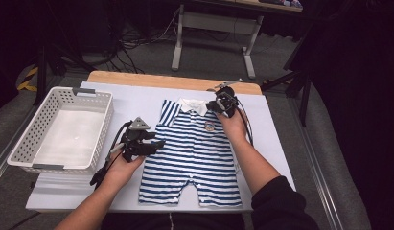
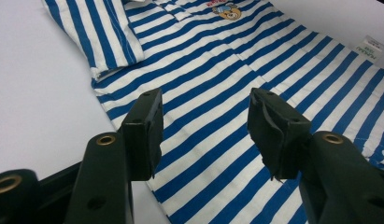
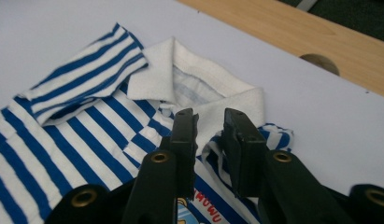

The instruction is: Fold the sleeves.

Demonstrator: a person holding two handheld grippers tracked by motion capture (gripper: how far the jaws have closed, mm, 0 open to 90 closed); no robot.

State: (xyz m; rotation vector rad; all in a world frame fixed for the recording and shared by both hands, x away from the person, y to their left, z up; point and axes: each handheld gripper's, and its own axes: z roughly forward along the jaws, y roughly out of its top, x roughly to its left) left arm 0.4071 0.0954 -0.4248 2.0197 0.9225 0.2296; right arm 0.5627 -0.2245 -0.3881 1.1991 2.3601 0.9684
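Looks like a lab or recording setup to me; dark room, cables [image 1: 137, 40] tangled on the grey floor, metal-legged bench [image 1: 216, 21] behind, and a worktop [image 1: 137, 98] covered in plain white sheet.

Table [image 1: 151, 79]: wooden top, bare along far edge | white sheet [image 1: 137, 98] covers the rest | blue-and-white striped romper [image 1: 194, 153] flat at centre, collar toward far edge | white basket [image 1: 65, 129] on left edge.
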